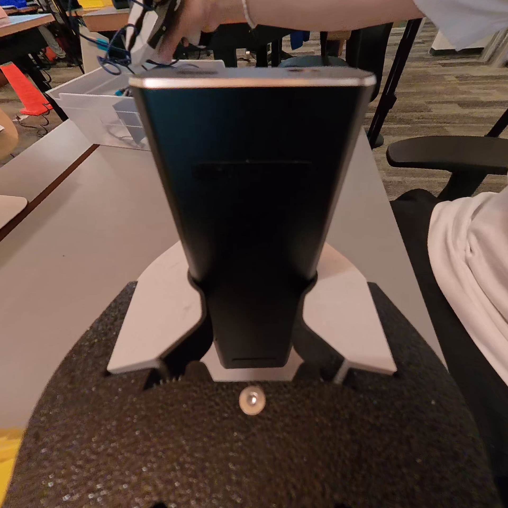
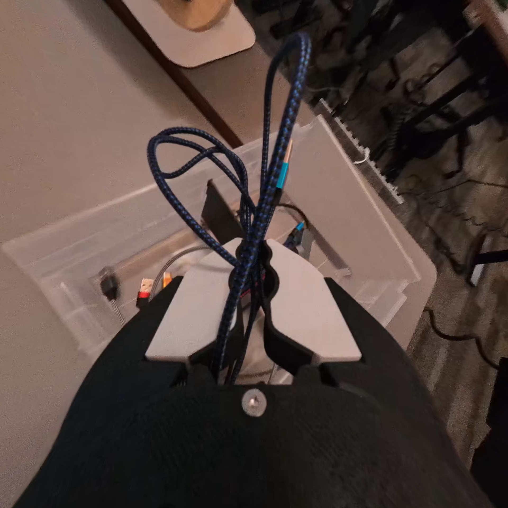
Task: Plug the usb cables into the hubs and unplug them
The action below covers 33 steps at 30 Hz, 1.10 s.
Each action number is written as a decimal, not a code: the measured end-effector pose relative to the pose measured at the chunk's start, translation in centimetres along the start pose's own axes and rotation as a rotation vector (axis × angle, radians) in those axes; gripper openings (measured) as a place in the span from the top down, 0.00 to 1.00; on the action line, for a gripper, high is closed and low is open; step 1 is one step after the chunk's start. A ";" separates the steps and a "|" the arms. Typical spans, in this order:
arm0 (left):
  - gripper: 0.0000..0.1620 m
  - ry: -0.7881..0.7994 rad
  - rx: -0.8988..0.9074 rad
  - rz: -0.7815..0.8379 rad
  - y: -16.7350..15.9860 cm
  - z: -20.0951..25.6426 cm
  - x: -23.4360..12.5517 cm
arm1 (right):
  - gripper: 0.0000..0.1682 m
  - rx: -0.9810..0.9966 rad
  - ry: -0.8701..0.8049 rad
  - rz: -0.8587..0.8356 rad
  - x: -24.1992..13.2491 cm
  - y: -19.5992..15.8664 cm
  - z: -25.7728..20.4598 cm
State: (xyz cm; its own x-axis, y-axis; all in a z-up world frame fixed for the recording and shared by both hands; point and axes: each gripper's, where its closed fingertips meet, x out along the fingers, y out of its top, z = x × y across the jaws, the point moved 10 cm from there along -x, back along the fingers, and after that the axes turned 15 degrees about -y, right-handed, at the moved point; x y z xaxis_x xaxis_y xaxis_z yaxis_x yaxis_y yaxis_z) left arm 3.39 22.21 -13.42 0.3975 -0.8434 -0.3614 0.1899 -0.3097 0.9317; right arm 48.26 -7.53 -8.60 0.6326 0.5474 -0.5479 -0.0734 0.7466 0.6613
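Right gripper [image 2: 251, 257] clamped tight on a bundle of dark blue braided cable [image 2: 264, 176], several loops pinched together near the fingertips, teal-sleeved plug [image 2: 283, 173] dangling free above the pinch. Hanging over the clear plastic bin [image 2: 357, 220], which holds more leads: a red-tipped plug [image 2: 144, 291], a grey braided one, a black connector at the left end. Left gripper [image 1: 253, 277] squeezing a tall dark hub [image 1: 247, 192] by its sides, silver-edged far end [image 1: 251, 82] pointing away, over the grey table [image 1: 68, 261]. Ports on that far face not readable from here, too blurry.

Looks like the fetch stage, nothing plugged yet. Tips for doing it well:

- Grabbed mid-bundle, so no control over the plug. Better to drop the coil on the table and re-pinch right behind the teal sleeve, plug sticking straight out past the fingertips.
- Worth shaking the loops loose first, or the tangle will probably drag on the way in.
- Hub needs holding rock steady, port face turned toward the incoming plug.
- Line up square, push straight, no wiggling sideways.
- Gotta check plug orientation before pushing; can't tell it from here.
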 end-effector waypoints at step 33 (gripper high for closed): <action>0.56 -0.064 -0.037 -0.029 -0.9 -0.4 1.7 | 0.47 -0.681 -0.200 -0.679 -2.7 -3.1 0.5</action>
State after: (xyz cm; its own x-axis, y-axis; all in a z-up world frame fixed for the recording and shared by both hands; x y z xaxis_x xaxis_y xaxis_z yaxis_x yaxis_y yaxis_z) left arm 4.22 21.27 -14.88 0.3335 -0.8610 -0.3840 0.2341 -0.3189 0.9184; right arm 47.14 -11.53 -8.96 0.8188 -0.1061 -0.5642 -0.0350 0.9717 -0.2335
